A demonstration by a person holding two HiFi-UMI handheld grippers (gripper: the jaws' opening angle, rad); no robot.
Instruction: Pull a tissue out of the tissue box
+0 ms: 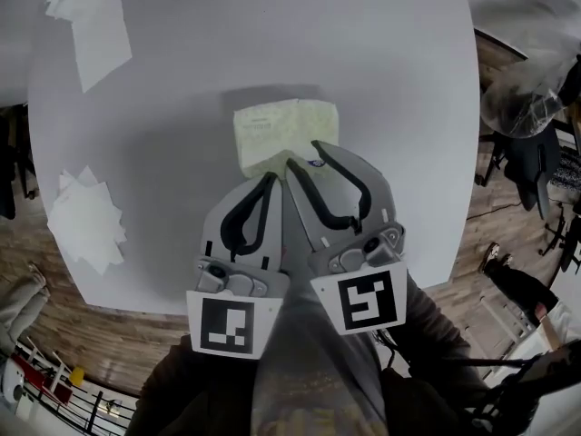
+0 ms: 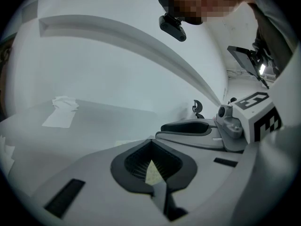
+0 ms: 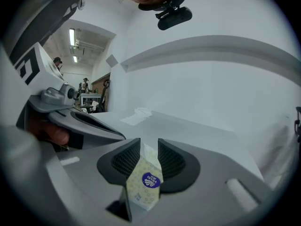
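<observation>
A pale yellow tissue pack point(image 1: 272, 130) lies on the white round table point(image 1: 182, 80), just ahead of both grippers. My right gripper point(image 1: 302, 153) has its two jaws around the pack's near right end, where a purple logo point(image 1: 315, 163) shows. In the right gripper view the tissue pack point(image 3: 145, 185) fills the gap between the ribbed pads point(image 3: 127, 159), touching both. My left gripper point(image 1: 273, 178) sits at the pack's near edge with its tips together. In the left gripper view a pale yellow sliver point(image 2: 153, 173) shows in the hollow behind the left gripper's point(image 2: 151, 144) closed tips.
Loose white tissues lie at the table's far left point(image 1: 91, 21) and at its left edge point(image 1: 86, 225). A crumpled tissue point(image 2: 63, 109) shows across the table. Chairs and a clear plastic bag point(image 1: 526, 98) stand off the table's right side, over wooden floor.
</observation>
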